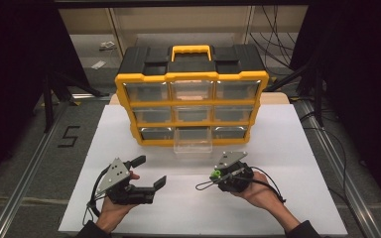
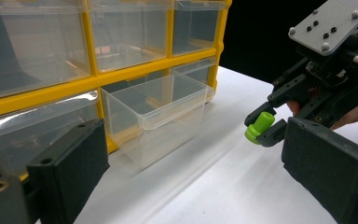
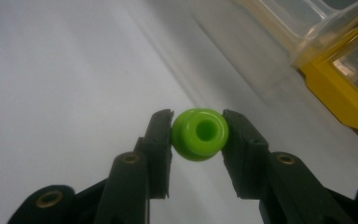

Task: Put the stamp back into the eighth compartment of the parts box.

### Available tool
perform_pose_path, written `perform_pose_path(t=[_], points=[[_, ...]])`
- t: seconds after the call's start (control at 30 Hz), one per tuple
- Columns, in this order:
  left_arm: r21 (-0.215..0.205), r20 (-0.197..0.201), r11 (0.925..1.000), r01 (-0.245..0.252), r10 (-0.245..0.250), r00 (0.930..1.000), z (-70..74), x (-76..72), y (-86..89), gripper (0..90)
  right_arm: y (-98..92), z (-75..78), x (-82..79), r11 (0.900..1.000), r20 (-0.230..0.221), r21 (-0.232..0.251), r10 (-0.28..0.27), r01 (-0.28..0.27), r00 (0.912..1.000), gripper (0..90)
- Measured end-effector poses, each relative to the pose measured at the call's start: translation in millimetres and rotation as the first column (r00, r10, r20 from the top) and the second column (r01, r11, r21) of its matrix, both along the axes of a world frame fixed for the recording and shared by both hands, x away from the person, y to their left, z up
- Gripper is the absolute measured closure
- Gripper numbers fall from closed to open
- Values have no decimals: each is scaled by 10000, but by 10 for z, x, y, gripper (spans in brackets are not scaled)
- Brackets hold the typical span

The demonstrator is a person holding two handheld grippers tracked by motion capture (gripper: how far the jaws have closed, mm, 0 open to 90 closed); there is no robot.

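Plainly, the right tool [image 3: 198,135] clamps a green bead [image 3: 199,134], the left tool [image 1: 150,171] gapes empty, and floor tape [image 1: 69,136] reads "5".

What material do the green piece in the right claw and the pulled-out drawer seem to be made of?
The green piece, held in the right claw, looks like smooth, glossy plastic or perhaps rubber: soft highlights run along its rounded rim around a centre hole. The pulled-out drawer looks like thin clear plastic: the table shows through its walls, and its edges catch light.
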State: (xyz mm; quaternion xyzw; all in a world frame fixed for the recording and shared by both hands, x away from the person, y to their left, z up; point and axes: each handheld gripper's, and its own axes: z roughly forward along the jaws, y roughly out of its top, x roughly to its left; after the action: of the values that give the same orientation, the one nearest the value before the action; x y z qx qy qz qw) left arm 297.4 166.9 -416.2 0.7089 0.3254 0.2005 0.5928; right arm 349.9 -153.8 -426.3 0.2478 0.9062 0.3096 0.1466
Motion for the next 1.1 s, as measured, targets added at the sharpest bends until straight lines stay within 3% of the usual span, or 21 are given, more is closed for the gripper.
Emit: perform_pose_path(t=[0.57, 1.1], points=[[13, -7, 10000, 20, -20, 10000, -2, 0, -6, 68, 11, 43, 8, 9996, 253, 273, -78, 71, 9997, 647], [11, -4, 10000, 13, -13, 10000, -4, 2, -6, 68, 35, 147, 38, 9963, 511, 843, -198, 154, 9985, 647]])
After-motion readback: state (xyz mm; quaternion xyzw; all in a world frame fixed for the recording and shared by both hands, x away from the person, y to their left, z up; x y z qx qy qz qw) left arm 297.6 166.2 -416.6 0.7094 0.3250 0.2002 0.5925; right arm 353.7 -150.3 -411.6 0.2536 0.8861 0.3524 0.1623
